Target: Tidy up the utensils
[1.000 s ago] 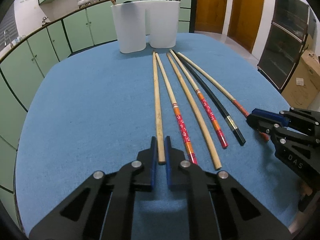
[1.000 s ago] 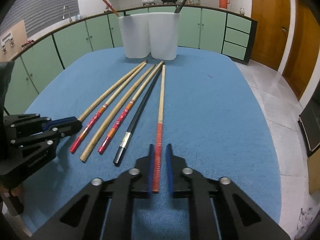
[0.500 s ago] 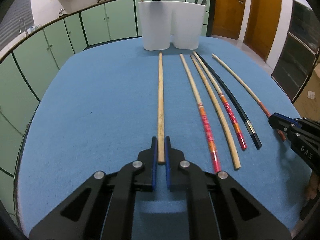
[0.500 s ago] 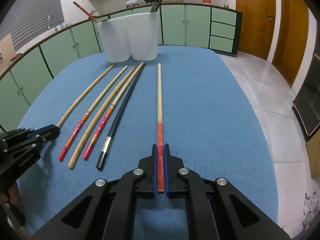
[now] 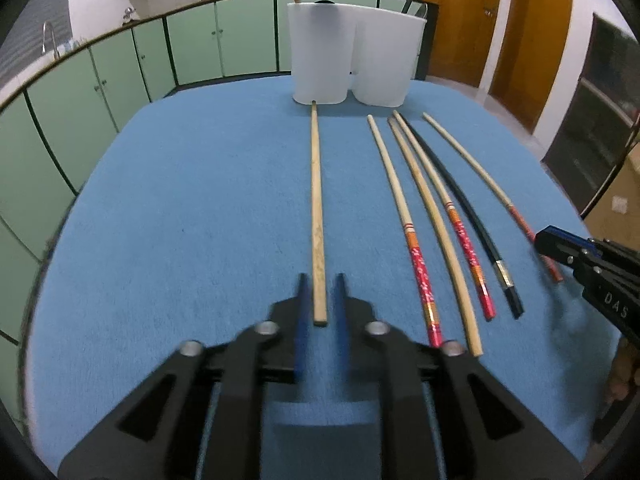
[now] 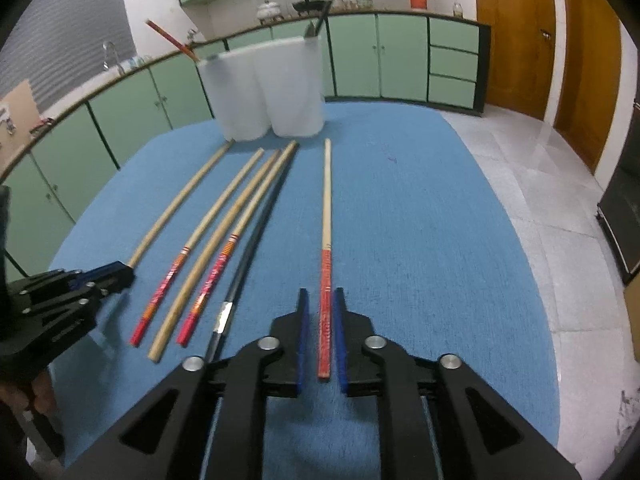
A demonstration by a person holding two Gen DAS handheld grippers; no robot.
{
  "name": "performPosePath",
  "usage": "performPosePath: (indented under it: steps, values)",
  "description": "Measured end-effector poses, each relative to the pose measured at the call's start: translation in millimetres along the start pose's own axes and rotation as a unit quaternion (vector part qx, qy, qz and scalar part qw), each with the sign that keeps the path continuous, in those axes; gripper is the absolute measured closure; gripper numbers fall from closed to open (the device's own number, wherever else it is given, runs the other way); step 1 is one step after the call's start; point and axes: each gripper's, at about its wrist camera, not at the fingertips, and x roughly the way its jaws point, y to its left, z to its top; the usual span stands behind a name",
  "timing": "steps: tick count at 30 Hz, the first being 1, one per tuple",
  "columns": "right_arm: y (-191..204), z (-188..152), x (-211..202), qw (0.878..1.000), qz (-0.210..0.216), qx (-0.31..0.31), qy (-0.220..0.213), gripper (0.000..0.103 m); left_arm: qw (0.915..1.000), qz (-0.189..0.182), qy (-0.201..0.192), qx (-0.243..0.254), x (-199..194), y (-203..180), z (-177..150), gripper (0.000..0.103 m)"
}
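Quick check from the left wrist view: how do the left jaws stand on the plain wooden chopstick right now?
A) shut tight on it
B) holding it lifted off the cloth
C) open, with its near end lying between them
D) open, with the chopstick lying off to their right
C: the left gripper has its jaws spread, with a gap on either side of the plain wooden chopstick, whose near end lies between them on the blue tablecloth.

Bare cloth (image 5: 180, 220) left of plain chopstick (image 5: 316, 208); white holders (image 5: 348, 52) block far end.
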Motion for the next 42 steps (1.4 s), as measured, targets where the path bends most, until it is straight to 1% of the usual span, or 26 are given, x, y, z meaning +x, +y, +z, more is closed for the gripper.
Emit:
performPosePath:
  steps: [1,6,8,11,16,19,26,27,28,31,37,42]
  values:
    - [0.1,-2.8,-3.4,1.0,0.001,-0.004,-0.004,0.086,1.0,-0.001,-0.002,-0.001,-1.2,0.7,-1.3,0.075]
    - [-5.5,-15.8,-12.6,1.0,0.018,0.005,-0.002,0.084,1.0,-0.004,-0.005,-0.001,-6.9,3.2,-8.1,0.074]
    - [-5.2,-16.3,-12.0,1.0,0.021,0.004,0.001,0.084,1.0,-0.004,-0.006,0.001,-7.0,2.1,-8.2,0.069]
    - [-0.4,-16.5,-7.6,1.0,0.025,-0.003,0.013,0.084,1.0,-0.003,-0.006,0.003,-6.1,1.1,-6.8,0.066]
    - [1.4,-18.8,-6.2,0.999,0.031,-0.008,0.017,0.084,1.0,-0.003,-0.006,-0.003,-6.2,3.1,-7.1,0.061]
    - [-1.1,-19.2,-6.4,0.999,0.032,-0.001,0.017,0.085,1.0,-0.002,-0.006,-0.007,-6.2,5.1,-7.5,0.061]
    - [3.0,-18.0,-3.2,1.0,0.022,-0.009,0.021,0.085,1.0,-0.001,-0.005,-0.003,-5.5,5.2,-7.9,0.061]
    - [4.1,-17.9,-3.1,1.0,0.019,-0.011,0.021,0.085,1.0,-0.003,-0.005,-0.003,-5.7,5.6,-7.9,0.063]
    - [4.5,-18.0,-3.0,1.0,0.017,-0.013,0.021,0.085,1.0,-0.004,-0.005,-0.002,-5.7,5.7,-8.0,0.068]
    - [6.5,-18.4,-1.9,1.0,0.01,-0.019,0.022,0.085,0.9999,-0.009,-0.005,-0.002,-6.4,5.7,-8.7,0.072]
    - [7.5,-19.5,-2.3,0.999,0.004,-0.023,0.022,0.085,0.9998,-0.018,-0.005,-0.006,-7.3,8.0,-9.6,0.072]
    - [6.6,-20.1,-2.4,1.0,0.006,-0.021,0.022,0.085,0.9998,-0.017,-0.004,-0.005,-6.5,7.2,-9.7,0.072]
